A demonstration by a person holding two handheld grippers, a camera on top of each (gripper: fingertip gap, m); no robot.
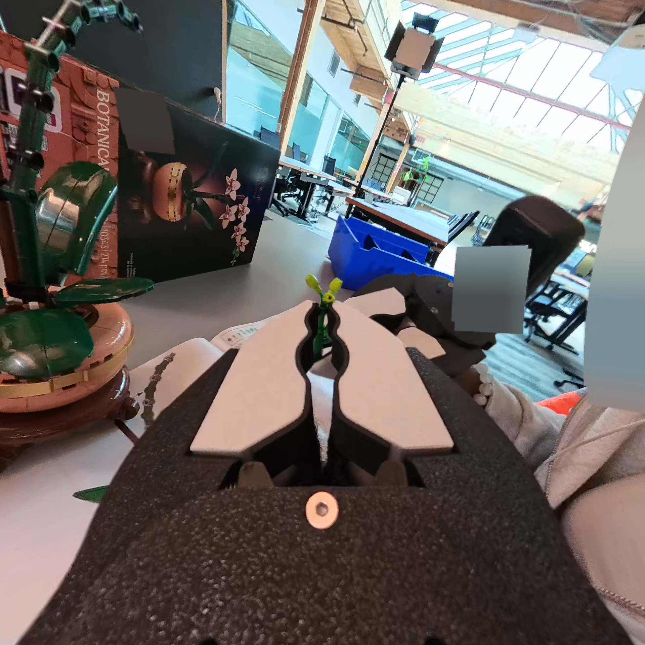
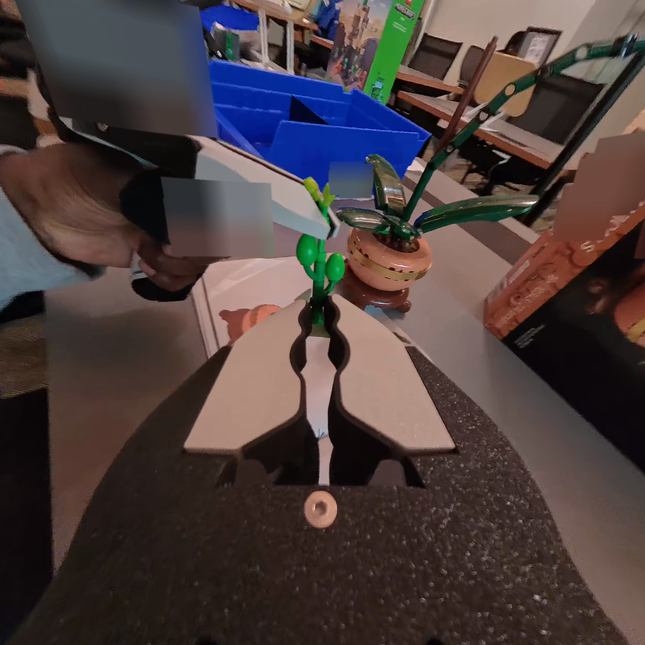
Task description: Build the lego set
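Lego stem (image 2: 318,275), a small green sprig with two oval buds and a yellow-green tip, stands upright between my two grippers above the open instruction booklet (image 2: 244,279). My right gripper (image 2: 319,314) has its jaws drawn narrow onto the bottom of the stem. My left gripper (image 1: 321,310) is pinched on the upper part, just under the yellow-green tip (image 1: 328,288); from the right wrist camera I see it coming in from the left, with a hand (image 2: 69,209) around its grip. Behind the stem the part-built potted plant (image 2: 387,258) sits on the grey table (image 2: 453,349), its dark green leaves spread out. I see the set's box (image 1: 188,195) standing near the plant and a blue bin (image 2: 314,115) farther back.
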